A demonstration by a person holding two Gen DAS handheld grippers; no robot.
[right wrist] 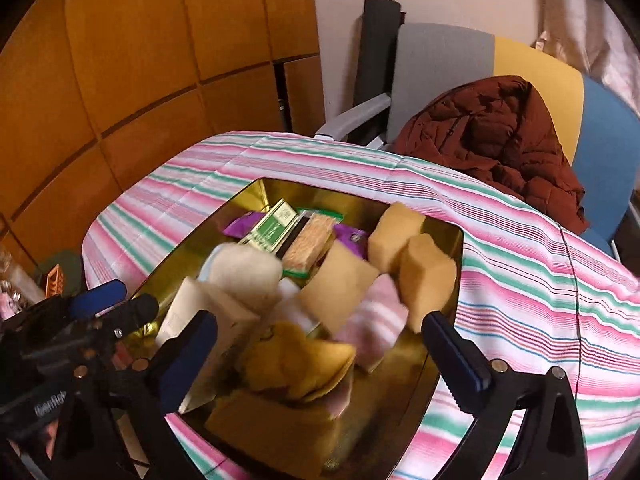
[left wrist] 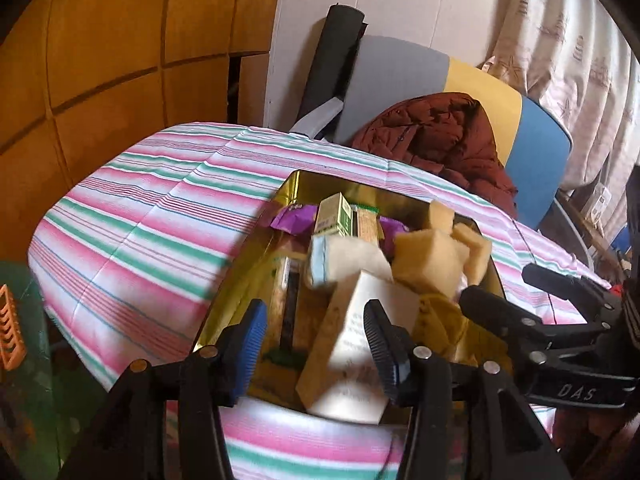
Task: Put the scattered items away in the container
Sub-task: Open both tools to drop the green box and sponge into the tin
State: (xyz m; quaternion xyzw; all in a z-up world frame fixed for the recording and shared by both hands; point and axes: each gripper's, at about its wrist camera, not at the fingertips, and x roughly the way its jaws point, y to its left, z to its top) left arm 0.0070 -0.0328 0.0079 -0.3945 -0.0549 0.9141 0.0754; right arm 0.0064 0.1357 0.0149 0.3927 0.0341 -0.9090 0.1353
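A gold tin (left wrist: 289, 191) (right wrist: 256, 197) stands on the striped tablecloth, heaped with items. In it are yellow sponges (left wrist: 426, 258) (right wrist: 430, 280), a green box (left wrist: 334, 216) (right wrist: 272, 228), a purple packet (left wrist: 291, 219), a cracker packet (right wrist: 312, 242), a cream box (left wrist: 352, 344) (right wrist: 208, 312), a mustard cloth (right wrist: 296, 364) and a pink striped cloth (right wrist: 376, 320). My left gripper (left wrist: 314, 334) hovers open over the tin's near end, with the cream box below and its pads not pressing on it. My right gripper (right wrist: 320, 340) is open wide above the cloths, holding nothing.
The striped tablecloth (left wrist: 132, 240) covers the table around the tin. Behind the table stands a grey, yellow and blue chair (right wrist: 444, 64) with a dark red jacket (right wrist: 496, 136) on it. Wood panelling (right wrist: 140, 60) lies to the left and a curtain (left wrist: 580, 60) to the right.
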